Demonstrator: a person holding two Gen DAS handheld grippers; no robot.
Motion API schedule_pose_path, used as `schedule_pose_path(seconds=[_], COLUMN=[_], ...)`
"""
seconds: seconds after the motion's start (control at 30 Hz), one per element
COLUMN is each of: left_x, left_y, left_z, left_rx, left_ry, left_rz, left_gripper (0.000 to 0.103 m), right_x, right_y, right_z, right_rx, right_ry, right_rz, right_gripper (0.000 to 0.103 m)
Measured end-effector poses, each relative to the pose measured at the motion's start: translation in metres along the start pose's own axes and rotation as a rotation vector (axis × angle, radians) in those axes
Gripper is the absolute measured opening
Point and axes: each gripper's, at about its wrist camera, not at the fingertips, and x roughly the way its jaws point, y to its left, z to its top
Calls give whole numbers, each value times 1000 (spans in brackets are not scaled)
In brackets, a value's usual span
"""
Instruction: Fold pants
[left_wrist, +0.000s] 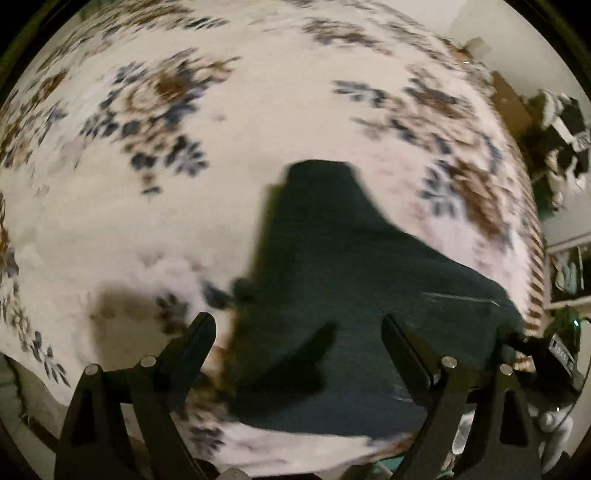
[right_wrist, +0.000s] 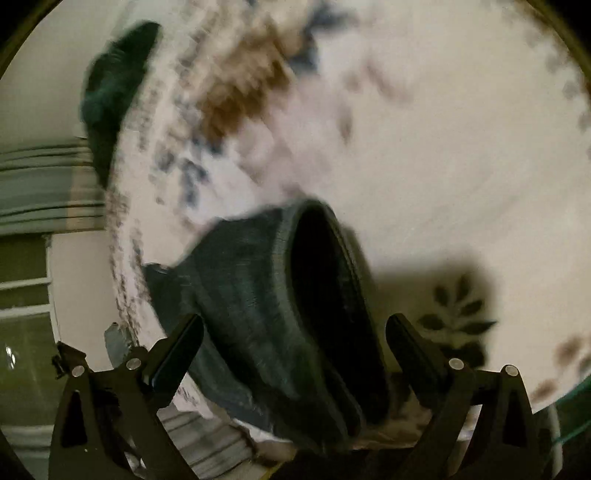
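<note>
Left claw (left_wrist: 298, 338) over flat pants (left_wrist: 332, 295), right view shows waistband (right_wrist: 314, 280) gaping

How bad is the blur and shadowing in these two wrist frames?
Left wrist: bedspread print streaked by motion blur, dark pants soft-edged, finger shadow falls on the cloth. Right wrist: heavier smear on the print, pants opening fairly readable, hard shadow at right. Both dim, with fisheye bending at the rims.

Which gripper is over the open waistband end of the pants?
The right gripper: the dark pants' ribbed waistband opening gapes between its open fingers. The left gripper sees only flat, closed fabric.
</note>
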Motion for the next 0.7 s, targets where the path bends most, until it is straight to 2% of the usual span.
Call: schedule_pose_path(seconds=[0.03, 0.07, 0.1, 0.17, 0.37, 0.43, 0.53, 0.6, 0.7], left_x=[5, 10, 12, 20, 29, 36, 68, 84, 87], left_y=[3, 4, 4, -1, -22, -24, -18, -7, -1], left_z=[2, 3, 5, 7, 29, 38, 52, 60, 65], left_rx=[0, 4, 5, 13, 34, 35, 6, -32, -52], left_ry=[8, 15, 18, 25, 24, 34, 112, 148, 166], left_rz=[0, -8, -9, -36, -82, -86, -66, -96, -129], left_gripper=[91, 91, 91, 91, 91, 91, 94, 97, 98], right_x=[3, 1, -4, -21, -56, -53, -39, -32, -26], right_y=[2, 8, 15, 24, 21, 10, -9, -17, -25], right_z=[-1, -3, -6, -14, -20, -14, -9, -4, 2], right_rx=[8, -16, -45, -54, -37, -40, -19, 1, 33], right_ry=[-14, -34, -59, -106, -143, -120, -93, -94, -96], right_rz=[1, -3, -33, -55, -141, -192, -249, -245, -238], right_gripper=[48, 37, 18, 11, 10, 10, 10, 10, 14])
